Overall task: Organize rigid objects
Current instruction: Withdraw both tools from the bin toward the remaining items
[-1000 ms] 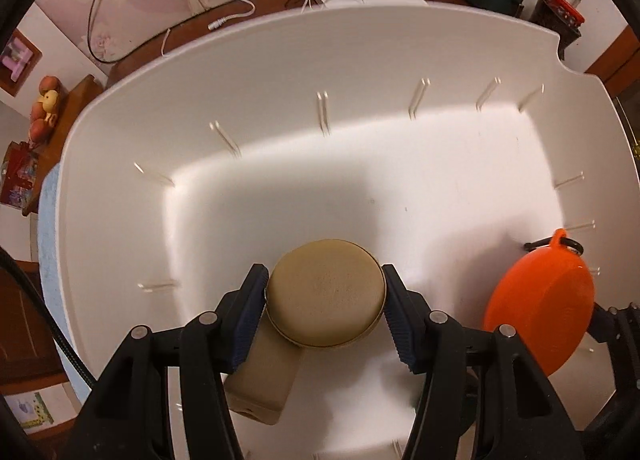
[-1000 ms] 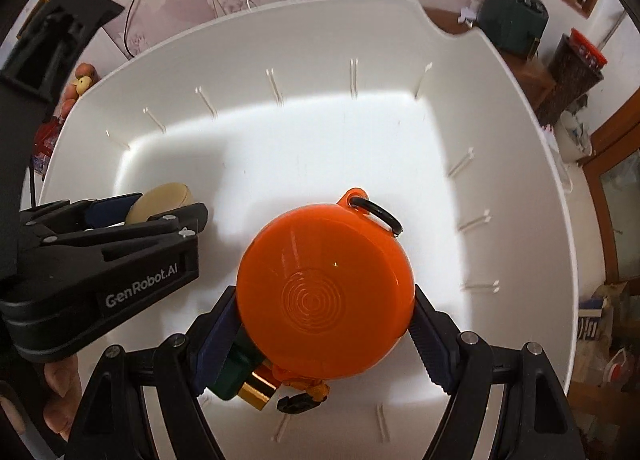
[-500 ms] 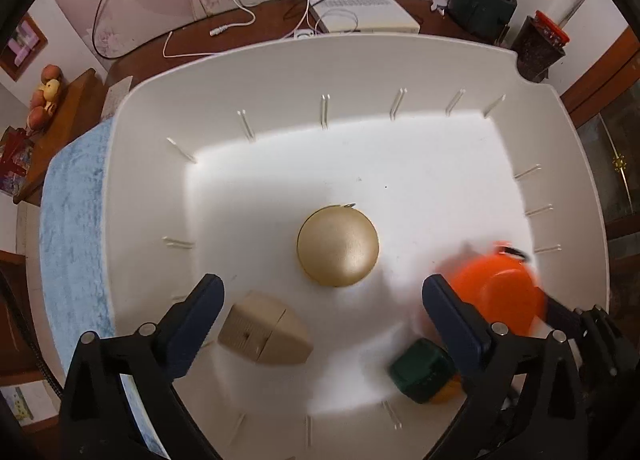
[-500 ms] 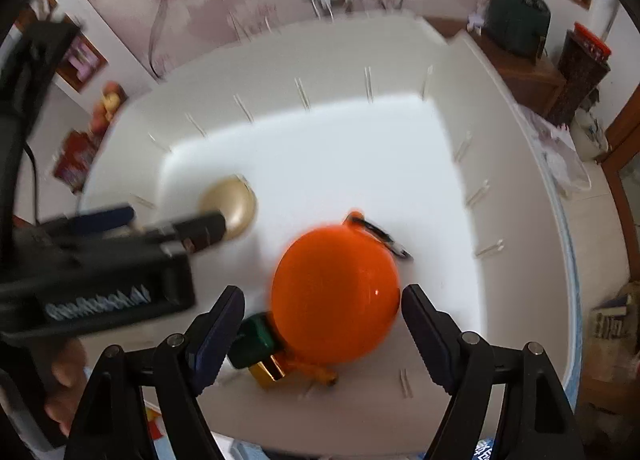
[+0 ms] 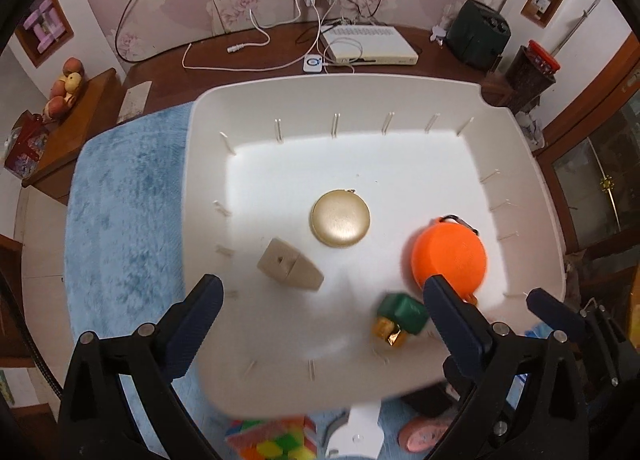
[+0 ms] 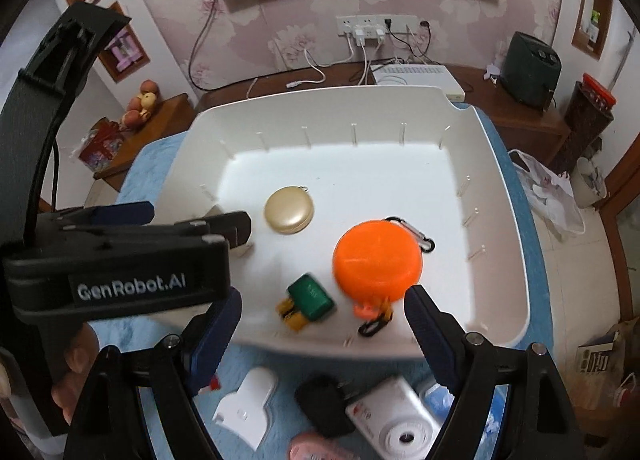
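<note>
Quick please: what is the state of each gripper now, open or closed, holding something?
Left gripper: open, holding nothing.
Right gripper: open, holding nothing.

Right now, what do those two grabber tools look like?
Both are matte black plastic. The left gripper and the right gripper each have two angled arms with silver bolts, ending in dark blue ribbed pads. In the right wrist view, the left tool's side carries white "GenRobot.AI" lettering, and a black cable runs up from it.
</note>
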Demonstrator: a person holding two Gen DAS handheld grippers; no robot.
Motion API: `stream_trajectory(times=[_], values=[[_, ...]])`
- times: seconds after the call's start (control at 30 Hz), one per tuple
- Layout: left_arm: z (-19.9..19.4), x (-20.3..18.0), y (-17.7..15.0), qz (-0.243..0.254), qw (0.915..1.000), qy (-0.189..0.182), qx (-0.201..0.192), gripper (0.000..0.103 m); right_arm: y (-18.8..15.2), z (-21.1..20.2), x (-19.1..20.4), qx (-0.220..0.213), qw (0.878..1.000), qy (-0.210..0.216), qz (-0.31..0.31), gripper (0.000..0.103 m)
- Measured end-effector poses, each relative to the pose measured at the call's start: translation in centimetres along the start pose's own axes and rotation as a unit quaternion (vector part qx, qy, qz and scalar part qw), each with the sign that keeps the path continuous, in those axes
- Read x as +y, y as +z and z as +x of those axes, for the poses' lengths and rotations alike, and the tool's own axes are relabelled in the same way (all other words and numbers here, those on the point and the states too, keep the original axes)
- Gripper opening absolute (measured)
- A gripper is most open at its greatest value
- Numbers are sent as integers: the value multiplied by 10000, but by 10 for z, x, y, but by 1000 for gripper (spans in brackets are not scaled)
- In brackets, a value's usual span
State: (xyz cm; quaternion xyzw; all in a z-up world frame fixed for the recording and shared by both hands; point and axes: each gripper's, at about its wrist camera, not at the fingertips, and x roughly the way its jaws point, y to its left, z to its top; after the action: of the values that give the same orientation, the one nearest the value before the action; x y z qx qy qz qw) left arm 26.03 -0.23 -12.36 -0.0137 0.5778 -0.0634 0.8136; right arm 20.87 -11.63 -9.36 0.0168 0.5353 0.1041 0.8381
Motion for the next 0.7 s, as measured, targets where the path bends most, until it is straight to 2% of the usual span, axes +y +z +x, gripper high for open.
stream_trajectory(times=[0.33, 0.7], values=[[-62, 3, -44, -177, 9991, -243, -308, 100, -35, -67, 6, -449, 9989, 147, -35, 84], [-119, -7, -105, -202, 9970, -265, -698, 100, -81, -123, 11, -758, 9966, 22, -336, 84]])
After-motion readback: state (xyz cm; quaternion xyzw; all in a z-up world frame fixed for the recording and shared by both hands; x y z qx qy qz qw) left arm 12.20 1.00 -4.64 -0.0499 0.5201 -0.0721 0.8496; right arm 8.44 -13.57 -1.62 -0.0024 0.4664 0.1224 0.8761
